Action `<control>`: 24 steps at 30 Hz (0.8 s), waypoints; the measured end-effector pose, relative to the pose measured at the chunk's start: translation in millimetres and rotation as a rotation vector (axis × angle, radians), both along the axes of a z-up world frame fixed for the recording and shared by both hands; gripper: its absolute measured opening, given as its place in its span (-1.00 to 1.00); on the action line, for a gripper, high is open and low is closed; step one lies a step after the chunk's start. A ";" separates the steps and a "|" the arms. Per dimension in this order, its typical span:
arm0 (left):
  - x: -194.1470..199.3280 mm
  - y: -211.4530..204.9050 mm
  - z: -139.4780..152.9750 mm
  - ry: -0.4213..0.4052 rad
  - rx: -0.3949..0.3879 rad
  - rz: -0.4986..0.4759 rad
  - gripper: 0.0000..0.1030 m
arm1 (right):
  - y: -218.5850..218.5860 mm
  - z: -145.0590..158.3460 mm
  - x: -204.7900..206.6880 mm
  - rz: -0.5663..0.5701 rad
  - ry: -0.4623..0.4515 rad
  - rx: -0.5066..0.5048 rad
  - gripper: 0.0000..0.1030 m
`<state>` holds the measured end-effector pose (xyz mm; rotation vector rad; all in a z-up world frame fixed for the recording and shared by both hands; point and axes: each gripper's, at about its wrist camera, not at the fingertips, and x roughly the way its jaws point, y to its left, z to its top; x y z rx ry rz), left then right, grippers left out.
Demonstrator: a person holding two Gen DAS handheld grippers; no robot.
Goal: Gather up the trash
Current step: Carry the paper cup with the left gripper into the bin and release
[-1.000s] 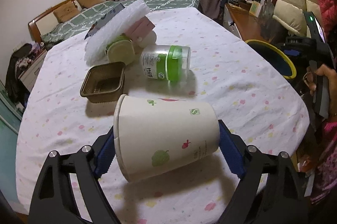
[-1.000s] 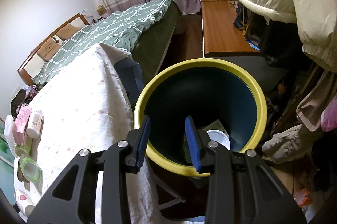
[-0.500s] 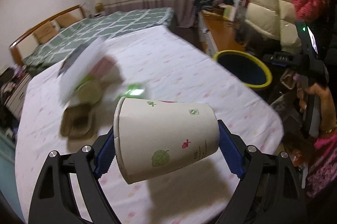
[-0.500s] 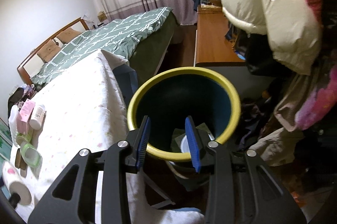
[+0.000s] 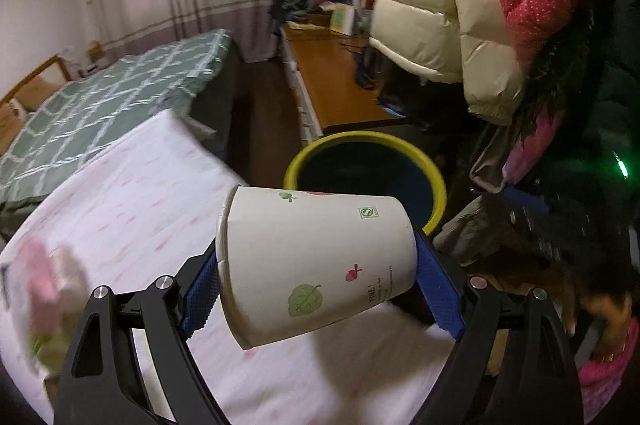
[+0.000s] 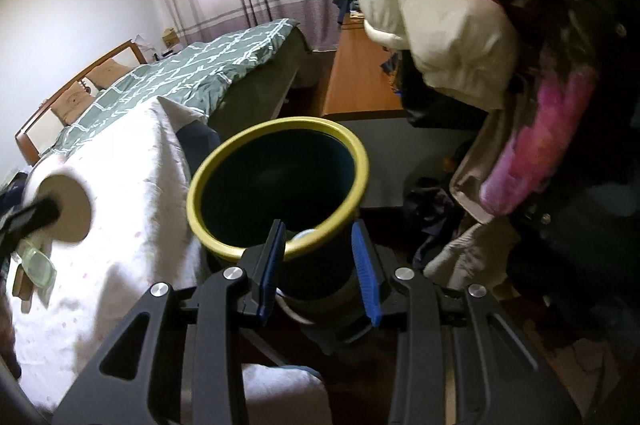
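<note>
A: Where is the paper cup (image 5: 316,261)?
B: Sideways in the left gripper (image 5: 318,289), jaws pressing rim and base, above the surface (image 5: 132,209); light, crushable. Right gripper (image 6: 318,265): narrow, empty

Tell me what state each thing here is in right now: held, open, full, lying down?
Paper cup: on its side, clamped by the left gripper, above the table.
Trash bin: upright, no lid, some trash inside.
Right gripper: jaws apart, holding nothing.
Table: covered by a cloth.

Unreadable small print on paper cup (image 5: 316,257)
</note>
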<state>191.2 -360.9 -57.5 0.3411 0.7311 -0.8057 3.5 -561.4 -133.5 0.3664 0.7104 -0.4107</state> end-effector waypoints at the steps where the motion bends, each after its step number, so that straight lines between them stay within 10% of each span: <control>1: 6.2 -13.3 -1.7 0.009 0.002 -0.015 0.66 | -2.9 -0.7 -3.8 -0.005 0.000 0.001 -0.36; 14: 46.9 -130.5 -41.7 0.044 0.056 -0.056 0.66 | -27.2 -13.5 -20.7 -0.054 0.009 0.045 -0.35; 24: 60.5 -127.8 -36.6 0.031 0.015 0.001 0.84 | -22.0 -9.9 -19.4 -0.048 0.006 0.036 -0.26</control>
